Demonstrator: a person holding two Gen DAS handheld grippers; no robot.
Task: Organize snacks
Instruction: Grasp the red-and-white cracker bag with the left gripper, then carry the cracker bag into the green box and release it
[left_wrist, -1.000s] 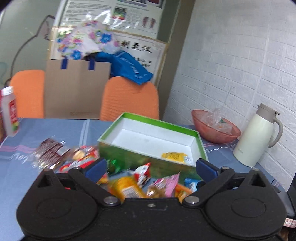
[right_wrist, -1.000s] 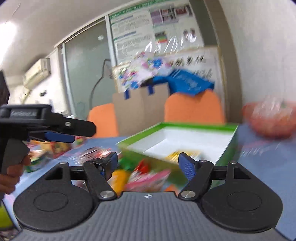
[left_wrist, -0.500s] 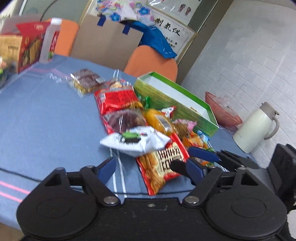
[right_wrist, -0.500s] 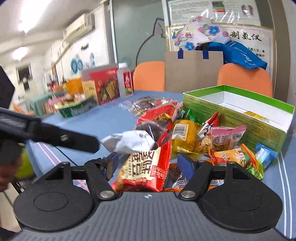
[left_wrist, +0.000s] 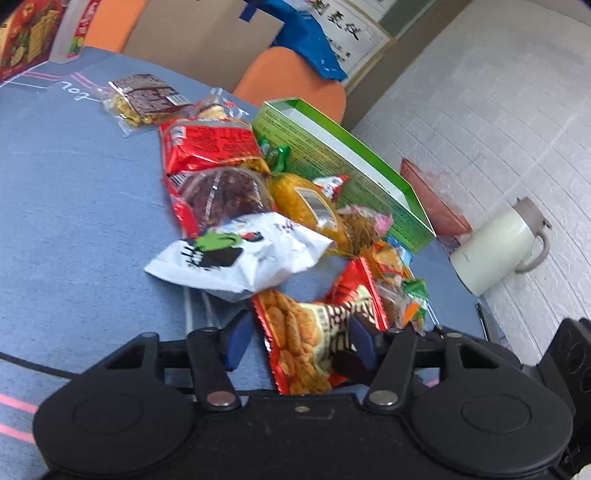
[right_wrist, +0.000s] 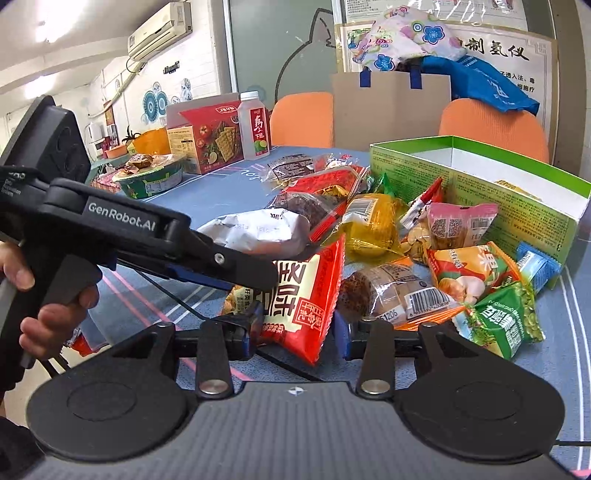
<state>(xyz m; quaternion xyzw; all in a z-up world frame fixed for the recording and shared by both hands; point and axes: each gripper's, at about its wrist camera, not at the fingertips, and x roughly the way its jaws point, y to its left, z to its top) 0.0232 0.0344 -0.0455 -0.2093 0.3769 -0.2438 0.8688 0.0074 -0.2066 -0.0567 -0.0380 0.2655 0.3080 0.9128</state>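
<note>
Both grippers tilt down toward the near edge of the blue table (left_wrist: 74, 206), meeting at the same red snack packet (left_wrist: 306, 328) that lies at the near end of the heap. The left gripper (left_wrist: 301, 341) straddles the packet's lower end; its jaws are closing, and its right finger overlaps the packet while a strip of tablecloth shows between the left finger and the packet. In the right wrist view the left gripper reaches in from the left edge, held by a hand (right_wrist: 40, 295) wrapped around its pistol grip, its fingers lying across the top of the packet. The right gripper (right_wrist: 297, 332) comes at the packet's bottom edge from the near side; its jaws are closing too, with the packet between them and both pads close against its sides, though whether they press on it I cannot tell.

The other snacks lie in a pile between the packet and the green box (left_wrist: 347, 166), which stands open toward the far right of the table; a white bag (left_wrist: 240, 254) lies just beyond the red packet.

Half a second ago both pairs of jaws stood wide and the packet lay well ahead of them. A second ago both cameras looked level into the box; they now look down on the pile.
</note>
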